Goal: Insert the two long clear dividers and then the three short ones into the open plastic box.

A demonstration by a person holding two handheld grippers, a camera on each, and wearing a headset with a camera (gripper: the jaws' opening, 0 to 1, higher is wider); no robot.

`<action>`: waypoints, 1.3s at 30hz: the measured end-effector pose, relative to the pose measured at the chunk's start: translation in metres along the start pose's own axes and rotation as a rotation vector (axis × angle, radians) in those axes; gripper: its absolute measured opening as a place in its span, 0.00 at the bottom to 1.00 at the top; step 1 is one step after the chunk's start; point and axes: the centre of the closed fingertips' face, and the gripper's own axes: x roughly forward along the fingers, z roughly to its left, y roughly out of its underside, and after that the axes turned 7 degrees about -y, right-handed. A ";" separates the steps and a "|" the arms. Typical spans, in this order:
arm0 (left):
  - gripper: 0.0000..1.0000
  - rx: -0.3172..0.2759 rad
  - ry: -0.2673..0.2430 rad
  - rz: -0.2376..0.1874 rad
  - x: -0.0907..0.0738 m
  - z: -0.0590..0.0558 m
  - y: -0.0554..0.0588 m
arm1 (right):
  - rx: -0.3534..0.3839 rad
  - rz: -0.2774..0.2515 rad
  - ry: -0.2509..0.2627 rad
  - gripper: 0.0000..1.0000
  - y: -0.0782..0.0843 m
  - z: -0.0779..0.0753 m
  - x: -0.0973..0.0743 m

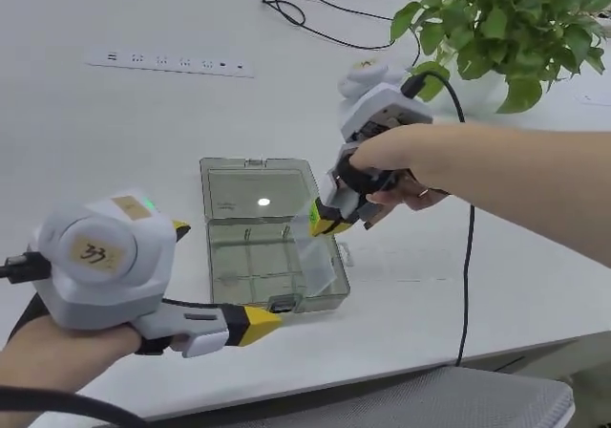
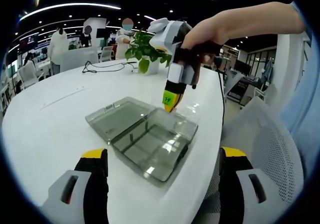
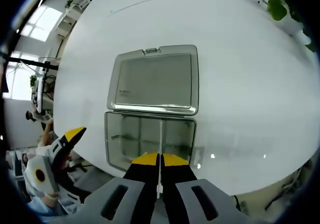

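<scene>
R claw (image 1: 326, 222) pinching thin clear divider (image 1: 320, 256) over smoky rectangular box (image 1: 250, 187); L claw (image 2: 163, 153) wide, empty.

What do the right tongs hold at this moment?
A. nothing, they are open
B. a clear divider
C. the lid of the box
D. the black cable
B: the right tongs are shut on a clear divider, which hangs from them over the right side of the open box.
</scene>
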 end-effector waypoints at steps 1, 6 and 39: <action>0.94 -0.001 0.000 0.000 0.000 0.000 0.000 | -0.010 0.001 0.007 0.02 0.000 0.000 0.001; 0.94 -0.004 -0.007 -0.001 -0.001 0.003 0.000 | -0.011 0.008 0.005 0.02 -0.007 -0.004 0.001; 0.91 -0.016 -0.001 0.012 0.000 0.002 0.006 | 0.024 0.043 0.023 0.02 -0.008 -0.005 0.010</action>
